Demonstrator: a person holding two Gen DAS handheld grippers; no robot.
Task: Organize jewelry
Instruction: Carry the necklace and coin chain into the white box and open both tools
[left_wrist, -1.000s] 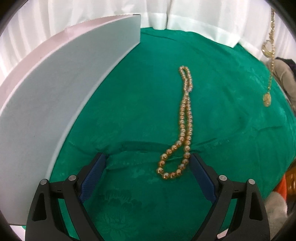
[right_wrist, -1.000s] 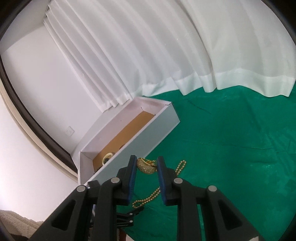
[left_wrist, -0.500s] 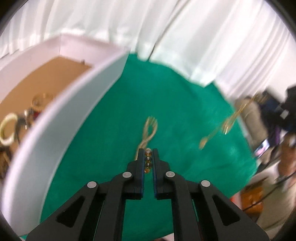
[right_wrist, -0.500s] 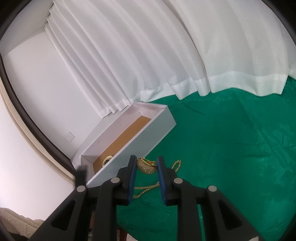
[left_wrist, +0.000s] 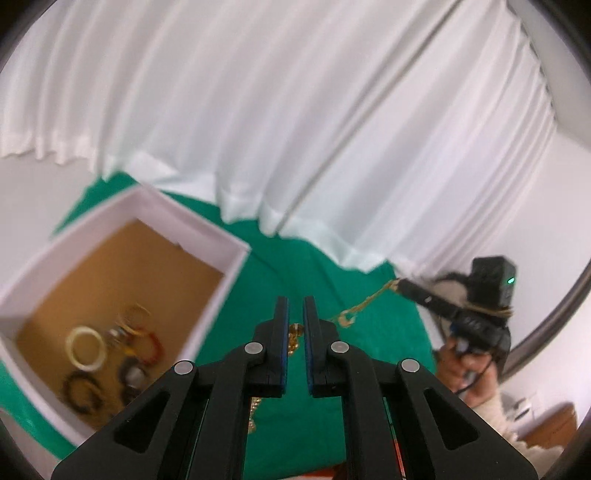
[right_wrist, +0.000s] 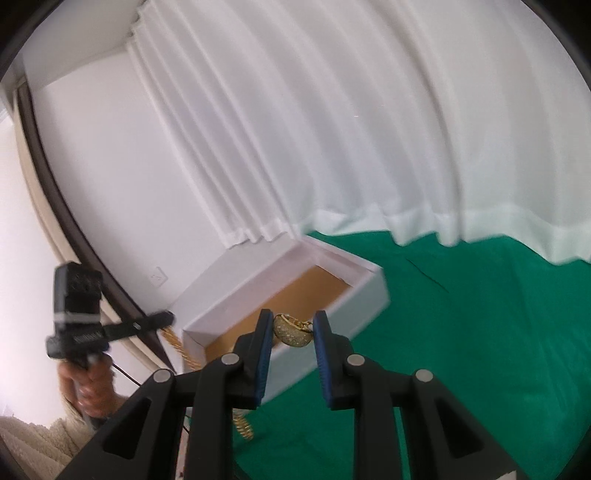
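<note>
- White box (left_wrist: 221, 291) on green cloth (left_wrist: 332, 288) holds bangles (left_wrist: 85, 348) and bracelets.
- Left gripper (left_wrist: 295, 325) clamps a bead necklace (left_wrist: 294, 329).
- Right gripper (right_wrist: 293, 332) grips a gold pendant (right_wrist: 291, 329).

Our left tongs (left_wrist: 295, 325) point forward and somewhat downward, their blue-lined fingers (left_wrist: 282, 332) drawn close together and pinching a bead necklace (left_wrist: 294, 329) that hangs below them. Our right tongs (right_wrist: 293, 334) also tilt downward, their jaws partly closed and pressed on either side of a gold pendant (right_wrist: 291, 329). Each view shows the other side from afar: our right hand (left_wrist: 463, 363) wraps its handle from below, and our left hand (right_wrist: 90, 387) grips its handle in the same way.
</note>
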